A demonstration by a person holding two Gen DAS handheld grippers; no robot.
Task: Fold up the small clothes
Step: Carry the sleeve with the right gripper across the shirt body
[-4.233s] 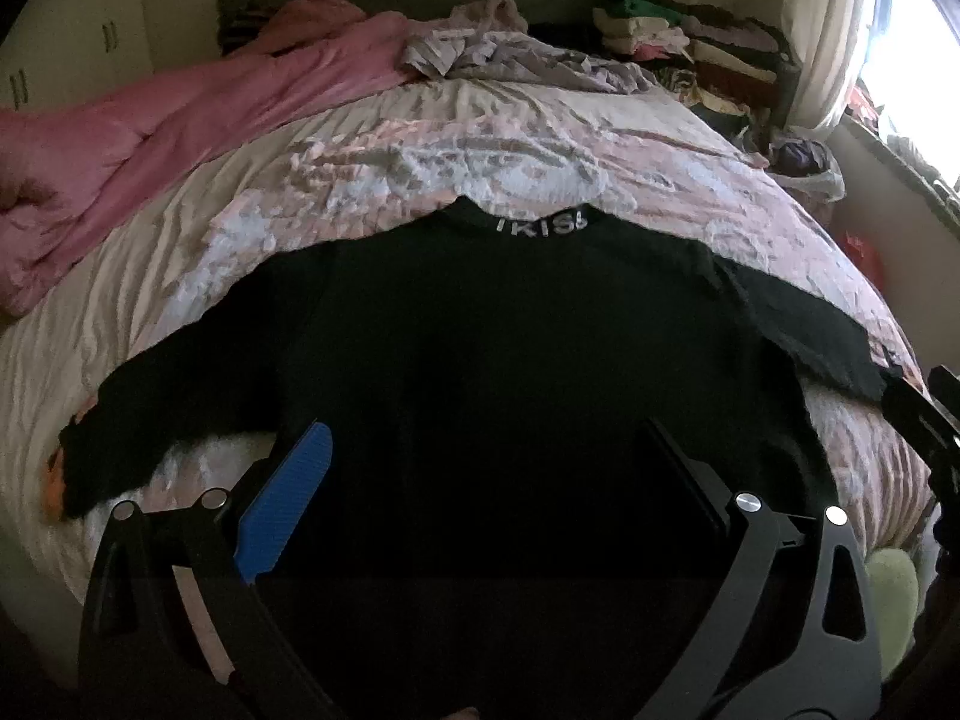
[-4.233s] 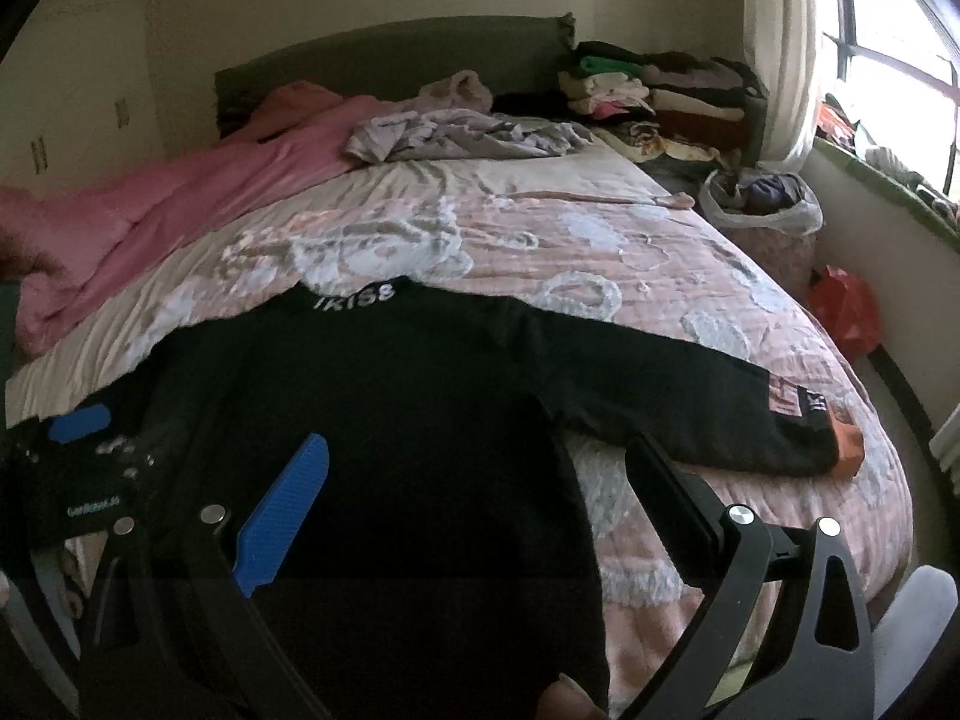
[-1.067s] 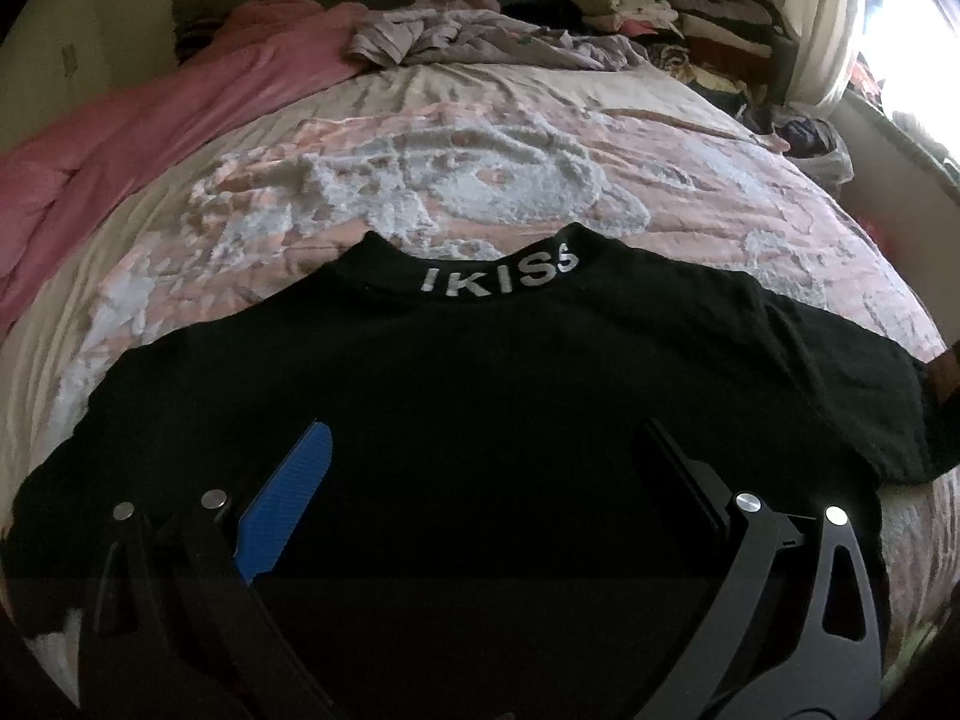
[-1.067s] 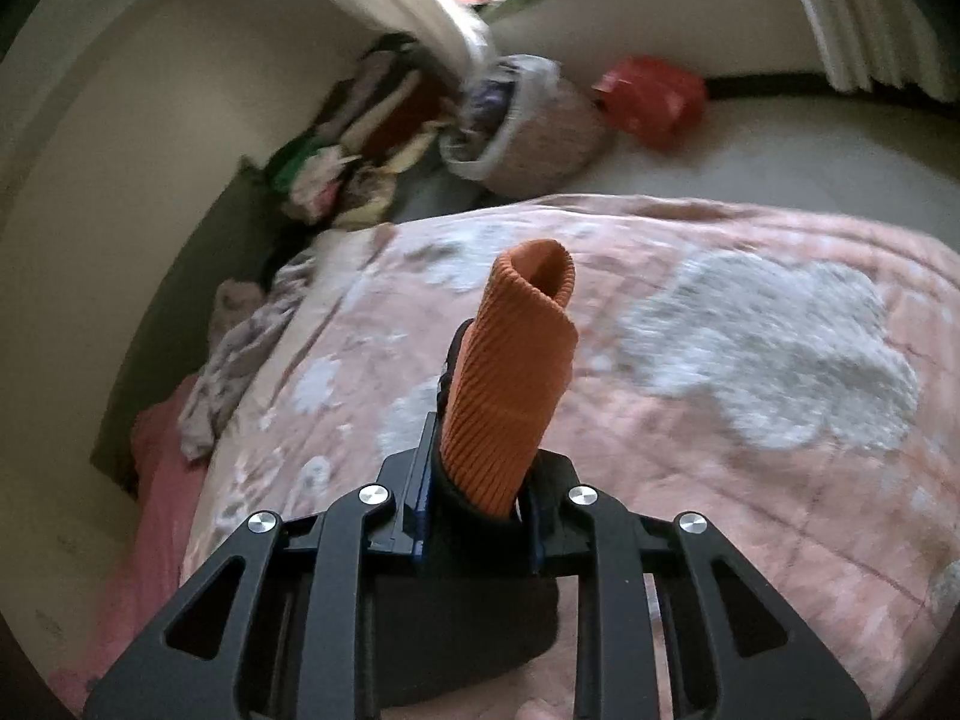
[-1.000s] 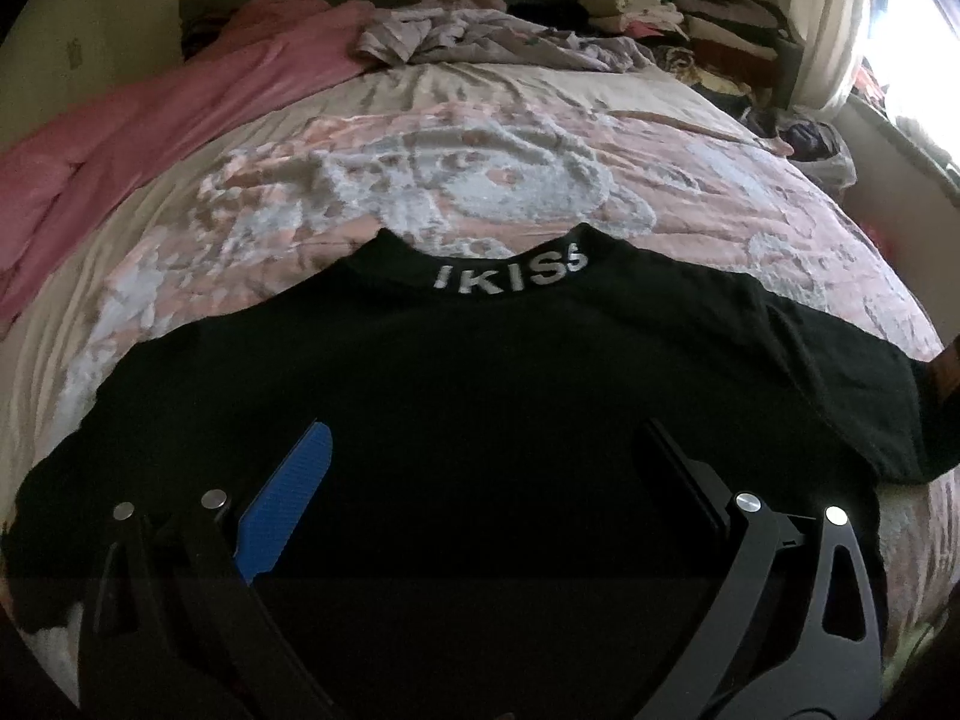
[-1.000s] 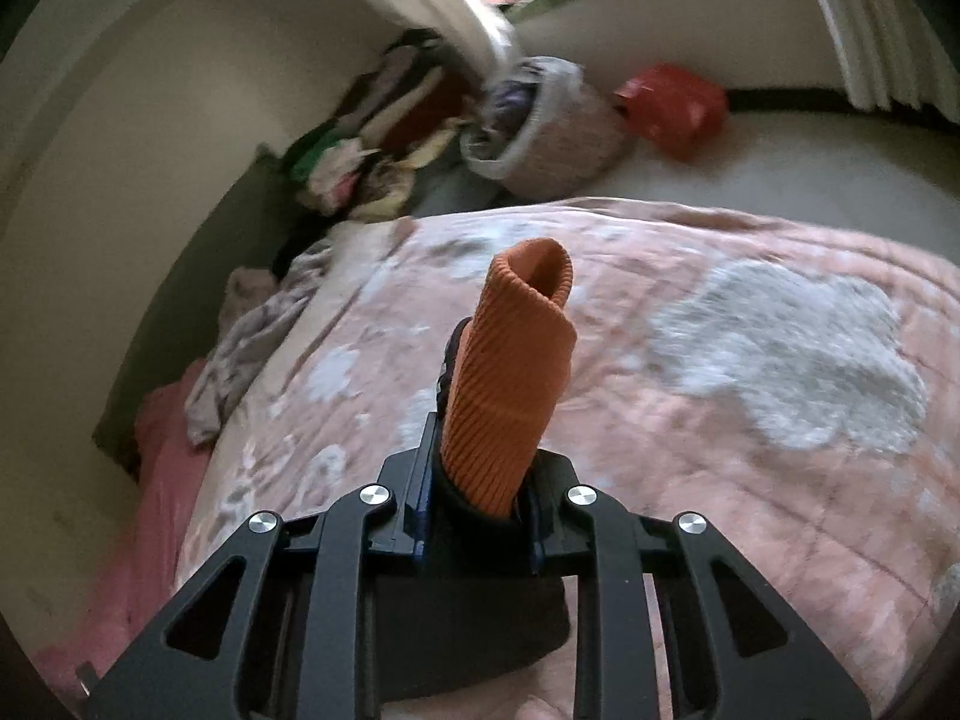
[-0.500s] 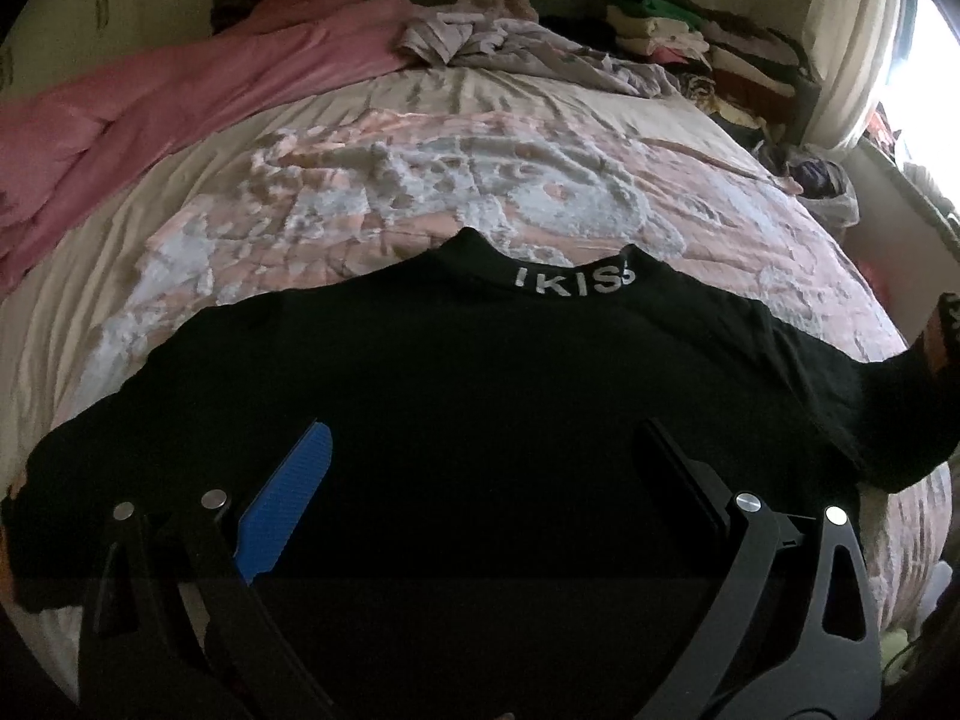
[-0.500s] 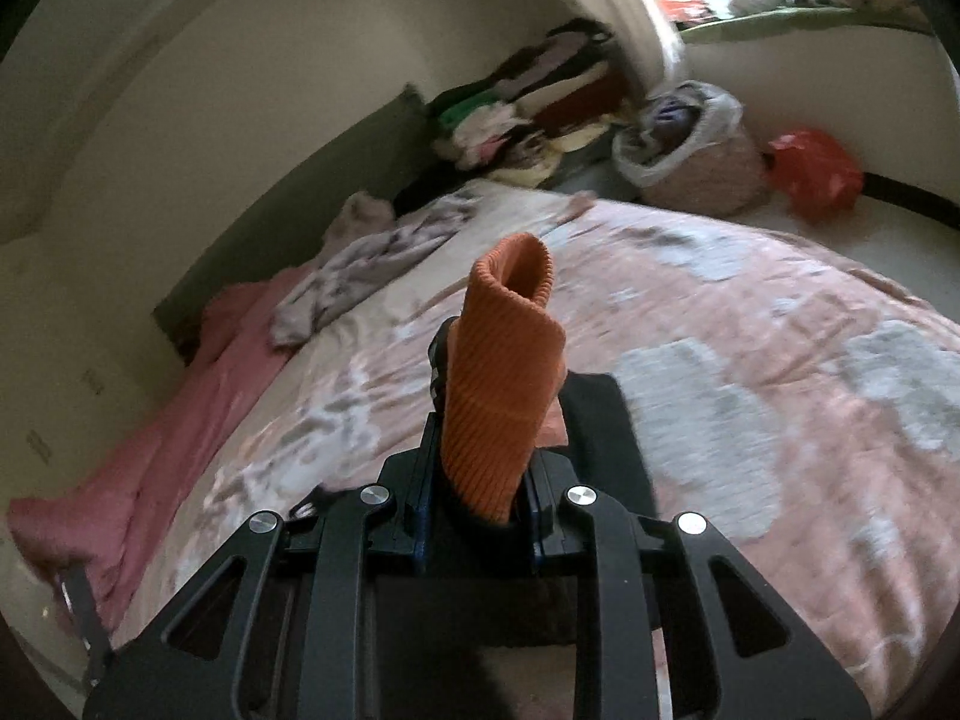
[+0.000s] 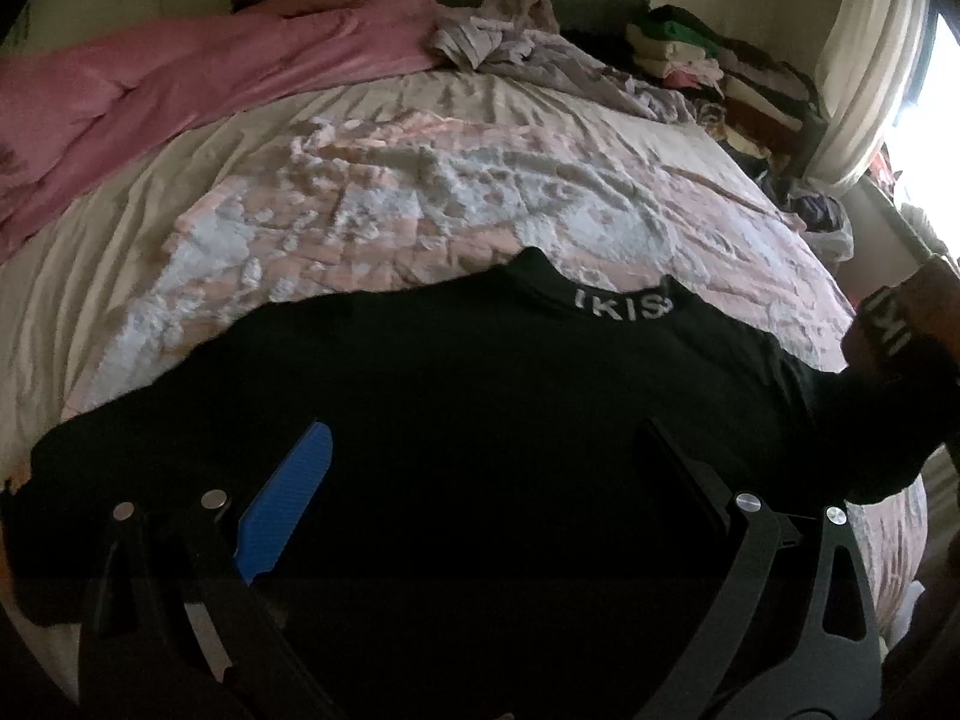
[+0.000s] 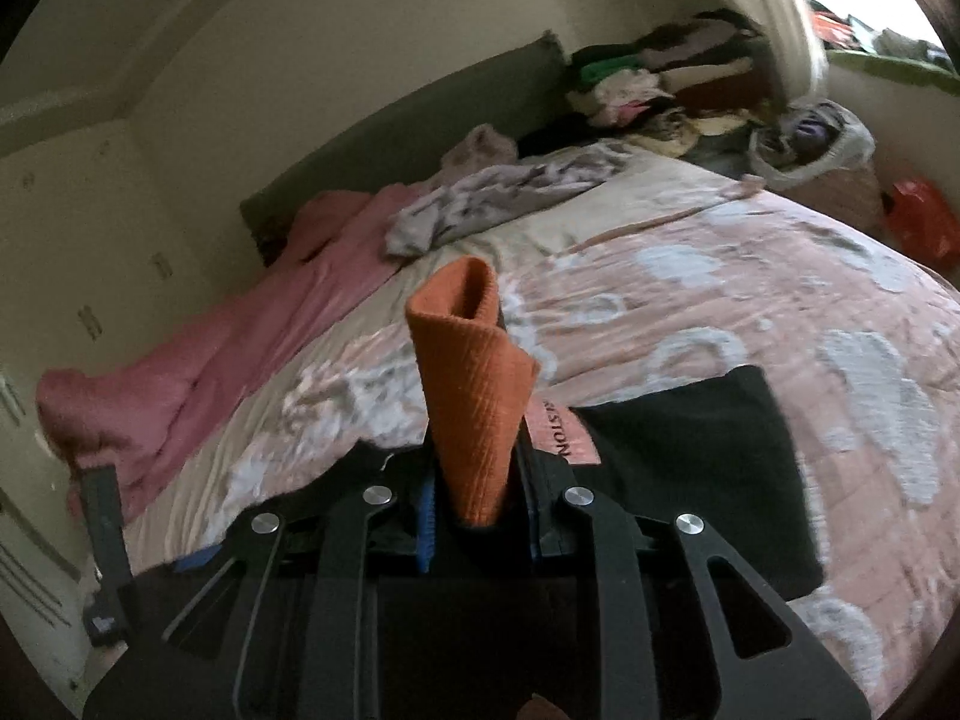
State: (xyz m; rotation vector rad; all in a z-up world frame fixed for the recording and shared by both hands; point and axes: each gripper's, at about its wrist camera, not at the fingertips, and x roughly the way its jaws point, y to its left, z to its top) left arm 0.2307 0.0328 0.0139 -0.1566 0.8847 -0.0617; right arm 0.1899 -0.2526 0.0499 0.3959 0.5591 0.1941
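Note:
A black long-sleeved top (image 9: 480, 396) with white "IKISS" letters on its collar (image 9: 621, 306) lies flat on the bed. My left gripper (image 9: 480, 480) is open and empty, hovering over the top's lower body. My right gripper (image 10: 477, 498) is shut on the orange cuff (image 10: 471, 378) of the right sleeve and holds it lifted, with the black sleeve (image 10: 690, 456) trailing back over the bed. In the left wrist view the lifted sleeve end (image 9: 900, 336) shows at the right edge.
The bed carries a pink and white quilt (image 9: 420, 198), a pink blanket (image 9: 150, 90) at the far left and a crumpled grey garment (image 9: 540, 54) near the headboard. Folded clothes (image 9: 708, 60) are stacked at the far right. A bag (image 10: 810, 138) and a red object (image 10: 918, 222) stand beside the bed.
My right gripper has swung the held orange cuff from the bed's right side inward over the top. The left gripper's view has shifted left, and it has stayed open.

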